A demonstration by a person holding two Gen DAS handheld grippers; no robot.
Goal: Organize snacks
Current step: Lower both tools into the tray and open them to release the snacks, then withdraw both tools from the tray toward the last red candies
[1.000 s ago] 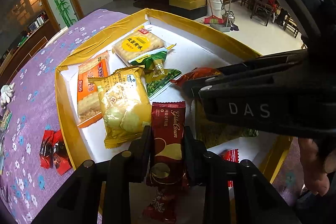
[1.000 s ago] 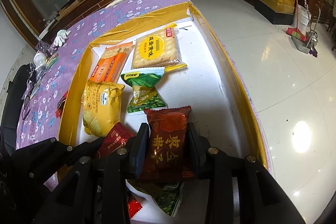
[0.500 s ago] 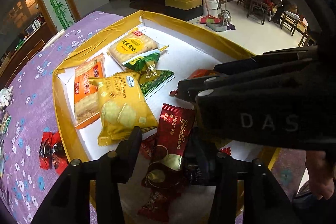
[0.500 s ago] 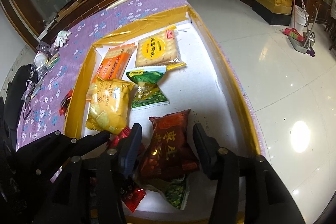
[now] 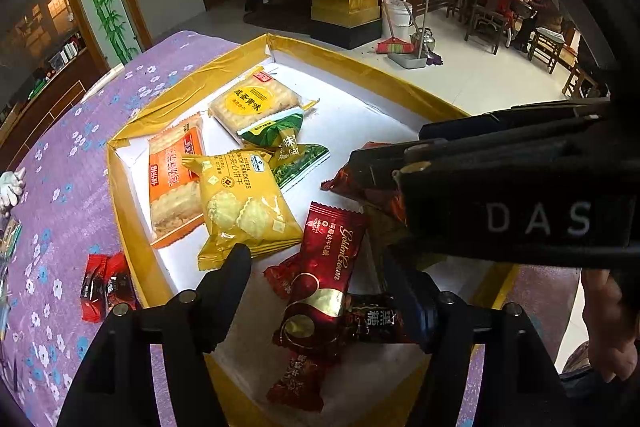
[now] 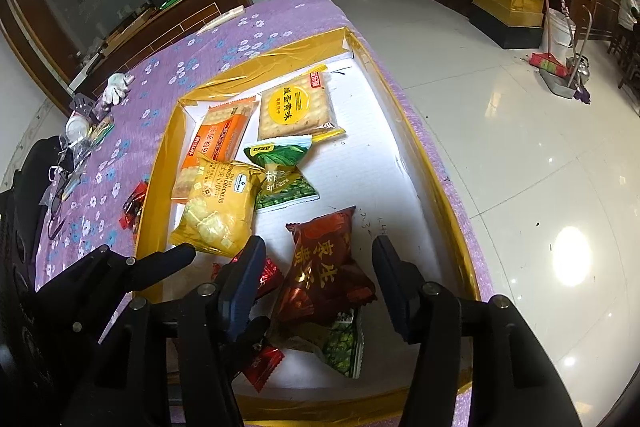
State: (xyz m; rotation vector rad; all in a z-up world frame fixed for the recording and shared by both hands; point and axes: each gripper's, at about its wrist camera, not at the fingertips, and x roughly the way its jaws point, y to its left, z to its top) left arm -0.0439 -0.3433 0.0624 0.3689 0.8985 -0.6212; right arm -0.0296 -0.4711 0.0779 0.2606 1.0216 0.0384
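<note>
We hold two black two-finger tongs over a shallow white tray with a gold taped rim (image 5: 120, 187), which stands on a purple cloth with small flowers (image 5: 60, 155).

The left tongs (image 5: 320, 267) have just been opening, and now their jaws stand spread. Between them lies the long dark red wafer packet with gold "Golden Crown" letters (image 5: 320, 279), flat on the tray floor; the pads do not press on it. Its lower end lies over a small dark candy wrapper (image 5: 372, 319), and a red candy (image 5: 296, 379) is just below that.

The right tongs (image 6: 316, 259) have also just been opening, and their jaws are spread too. The dark red pillow packet with gold Chinese characters (image 6: 324, 267) lies between the fingers but free of them, tilted, and it rests partly on a green pea packet (image 6: 340, 347).

Farther in the tray we see a yellow cheese cracker packet (image 5: 244, 203), an orange biscuit packet (image 5: 176, 179), a clear packet with a yellow round label (image 5: 256, 103) and another green packet (image 5: 288, 151). The yellow packet is just beside the left finger of the left tongs.

Outside the tray, on the cloth, lie two small red candies (image 5: 104, 287).
</note>
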